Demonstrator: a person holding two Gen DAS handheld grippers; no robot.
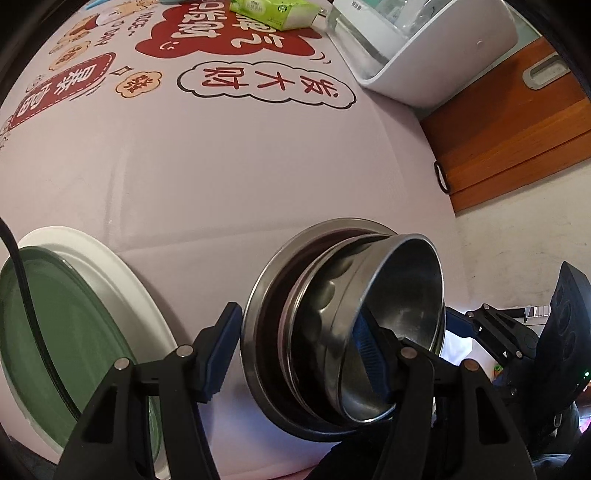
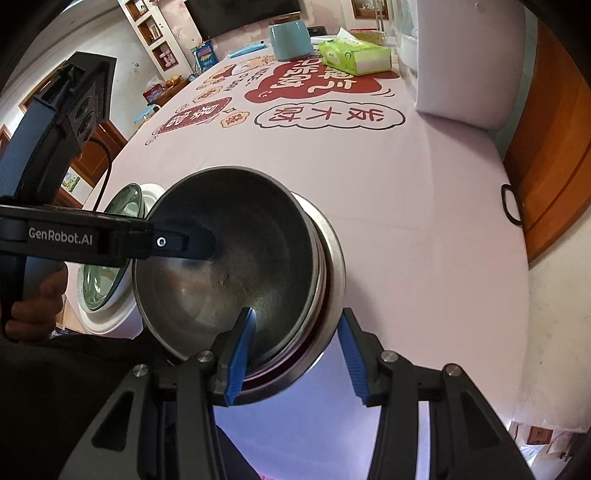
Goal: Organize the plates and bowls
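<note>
A stack of steel bowls (image 1: 306, 328) sits on the pink tablecloth near its front edge; it also shows in the right wrist view (image 2: 332, 258). The top steel bowl (image 1: 402, 317) is tilted in the stack and shows in the right wrist view (image 2: 229, 266). My left gripper (image 1: 295, 350) is open, one finger inside the top bowl, the other outside the stack. My right gripper (image 2: 295, 354) is open and straddles the stack's near rim. A green glass plate (image 1: 48, 332) lies on a white plate (image 1: 122, 273) to the left of the bowls.
A white dish rack (image 1: 424, 48) stands at the table's far right. A green tissue pack (image 2: 354, 55) and a teal cup (image 2: 290, 35) sit at the far end. The table's right edge (image 2: 517, 236) borders a wooden cabinet.
</note>
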